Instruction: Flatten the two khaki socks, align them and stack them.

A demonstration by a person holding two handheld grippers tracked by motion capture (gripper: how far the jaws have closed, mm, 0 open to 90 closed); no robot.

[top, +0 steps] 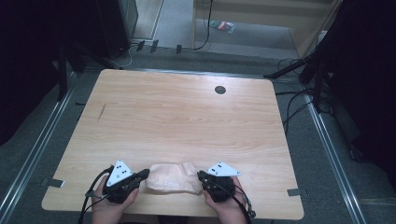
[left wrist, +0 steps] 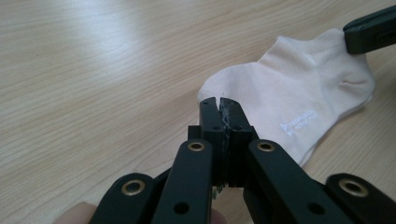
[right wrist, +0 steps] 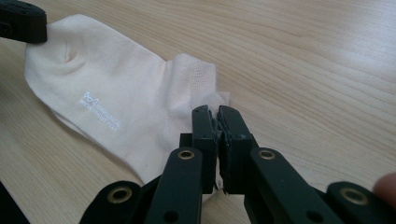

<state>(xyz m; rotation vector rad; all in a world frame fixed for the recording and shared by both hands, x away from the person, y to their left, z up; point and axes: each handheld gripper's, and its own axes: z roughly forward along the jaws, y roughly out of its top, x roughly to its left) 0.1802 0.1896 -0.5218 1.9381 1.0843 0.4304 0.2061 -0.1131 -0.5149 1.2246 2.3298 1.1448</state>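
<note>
A pale cream ankle sock [top: 170, 177] lies flat near the table's front edge, between my two grippers. My left gripper [top: 144, 175] is shut, its tips pinching the sock's rounded end [left wrist: 299, 93]. In the left gripper view the jaws [left wrist: 219, 101] meet right at the fabric's edge. My right gripper [top: 201, 176] is shut on the ribbed cuff end of the sock [right wrist: 116, 88], with its tips [right wrist: 213, 109] closed over the cuff's corner. White lettering shows on the sock's side. A hand holds each gripper from below.
The light wooden table [top: 187, 121] has a round dark grommet [top: 220, 89] at the far middle and a short dark mark [top: 101, 112] at the left. Cables and dark stands sit on the floor beyond the table's far and right edges.
</note>
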